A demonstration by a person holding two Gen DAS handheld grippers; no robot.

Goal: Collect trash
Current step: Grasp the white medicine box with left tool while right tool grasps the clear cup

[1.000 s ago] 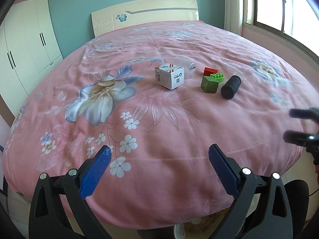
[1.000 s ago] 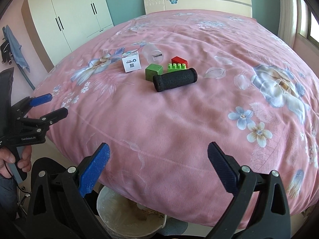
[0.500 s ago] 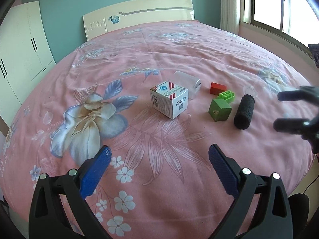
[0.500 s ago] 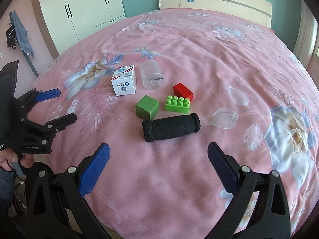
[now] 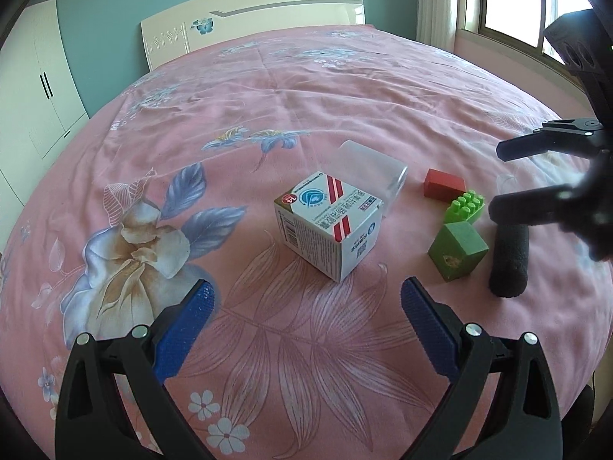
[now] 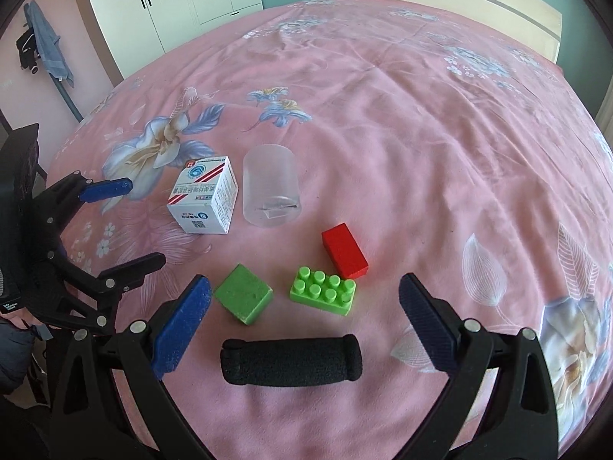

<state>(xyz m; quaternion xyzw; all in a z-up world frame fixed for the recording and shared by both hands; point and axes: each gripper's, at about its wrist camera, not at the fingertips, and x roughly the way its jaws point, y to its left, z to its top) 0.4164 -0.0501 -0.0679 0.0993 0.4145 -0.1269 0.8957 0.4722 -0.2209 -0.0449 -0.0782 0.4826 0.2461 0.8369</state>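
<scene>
On the pink bedspread (image 6: 421, 122), the black foam roller (image 6: 291, 360) lies between the wide-open right claw's (image 6: 304, 303) fingers.

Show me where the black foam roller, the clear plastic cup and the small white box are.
black foam roller (image 6: 291, 361): right wrist view, middle of its side.
clear plastic cup (image 6: 271, 186): right wrist view, its side wall.
small white box (image 5: 329, 207): left wrist view, its printed top face.

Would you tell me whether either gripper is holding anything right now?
Nothing is held. The left gripper and right gripper are both open above the bed.
</scene>
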